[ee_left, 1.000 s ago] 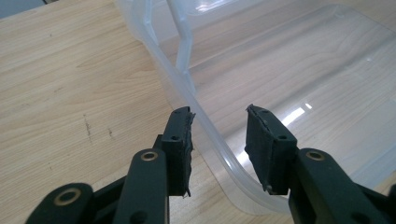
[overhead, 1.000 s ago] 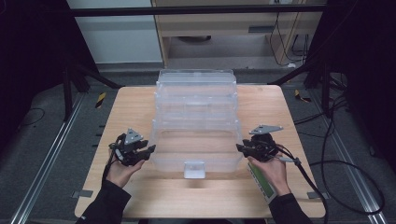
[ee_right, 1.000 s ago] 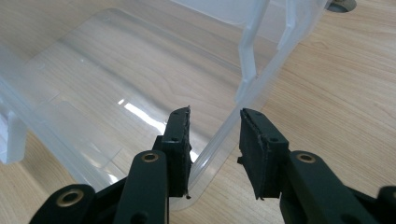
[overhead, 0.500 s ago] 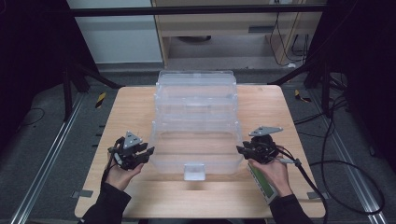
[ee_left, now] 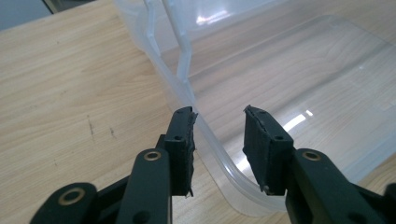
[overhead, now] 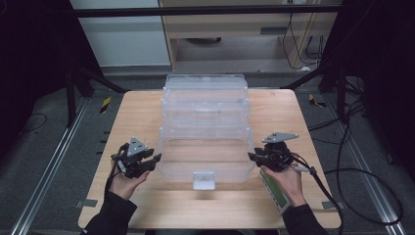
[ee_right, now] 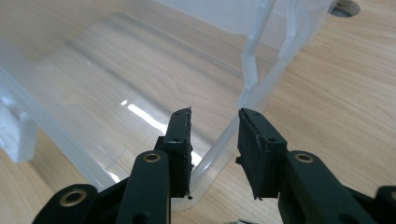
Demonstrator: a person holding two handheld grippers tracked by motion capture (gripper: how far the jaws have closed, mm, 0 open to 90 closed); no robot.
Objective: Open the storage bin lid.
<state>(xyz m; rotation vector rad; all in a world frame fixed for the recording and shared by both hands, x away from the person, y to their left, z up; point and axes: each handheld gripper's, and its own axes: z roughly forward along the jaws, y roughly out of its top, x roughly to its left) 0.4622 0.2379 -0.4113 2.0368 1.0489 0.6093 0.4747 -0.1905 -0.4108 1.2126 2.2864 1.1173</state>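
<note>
Plastic, clear and rectangular, the large storage bin (overhead: 205, 127) sits in the middle of the light wooden desk (overhead: 137, 112), its long side running away from the person, with a small white latch tab (overhead: 203, 180) on its near wall. The left hand-held gripper (overhead: 155, 158) is at the bin's near left corner, held in the person's left hand (overhead: 125, 182). In the left gripper view its two black jaws straddle the bin's rounded rim (ee_left: 219, 154); the left pad lies just against the outer face of the rim while the right pad stands clear over the inside, so the grasp is released, and the jaws have just been opening with the rim between them. The right hand-held gripper (overhead: 252, 156) is at the near right corner, carried by the right hand (overhead: 286, 181). In the right gripper view its jaws also straddle the rim (ee_right: 219, 140), with a gap showing on both sides of the thin wall, so this one is likewise unclenched, around the edge rather than pinching it. Black cable (overhead: 352, 196) trails from the right gripper off the desk's edge.
</note>
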